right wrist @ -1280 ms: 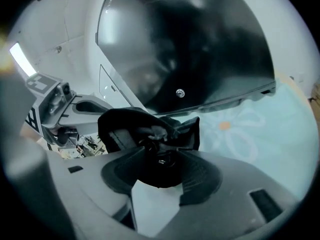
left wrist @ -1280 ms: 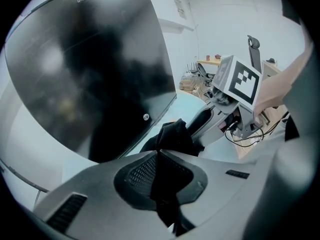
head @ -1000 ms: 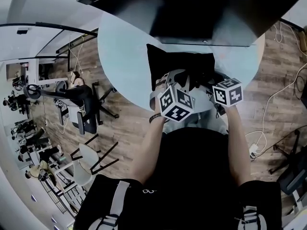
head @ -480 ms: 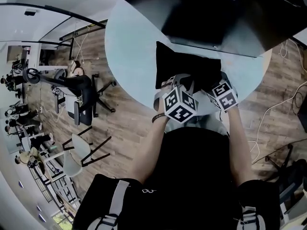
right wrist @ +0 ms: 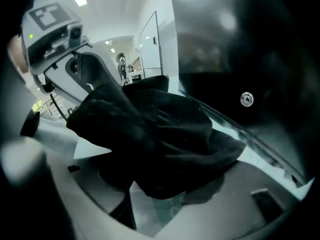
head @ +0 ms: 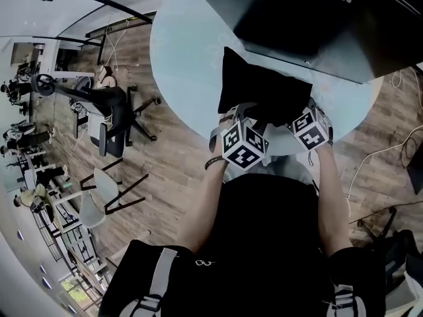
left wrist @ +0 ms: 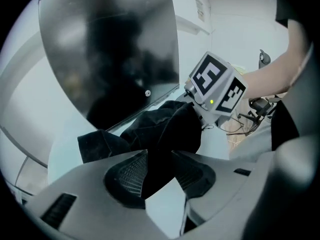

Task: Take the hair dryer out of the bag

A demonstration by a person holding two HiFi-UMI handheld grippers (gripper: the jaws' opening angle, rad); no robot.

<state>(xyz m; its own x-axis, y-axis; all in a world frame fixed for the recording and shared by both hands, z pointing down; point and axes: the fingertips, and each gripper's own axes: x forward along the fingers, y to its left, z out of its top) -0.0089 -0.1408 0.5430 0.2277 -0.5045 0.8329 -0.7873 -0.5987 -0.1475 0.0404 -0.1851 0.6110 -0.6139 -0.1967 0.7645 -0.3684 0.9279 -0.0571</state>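
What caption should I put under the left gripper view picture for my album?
Left claw, jaws just opening, with cloth of the black bag between them, above a pale table.

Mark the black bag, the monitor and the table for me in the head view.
black bag [head: 263,92], head view, middle of its fabric.
monitor [head: 297,18], head view, its dark panel.
table [head: 192,51], head view, bare top left of the bag.

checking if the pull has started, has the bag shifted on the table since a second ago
No. The bag keeps its far edge close to the monitor's lower edge, right corner near the button as before; only the head camera has turned.
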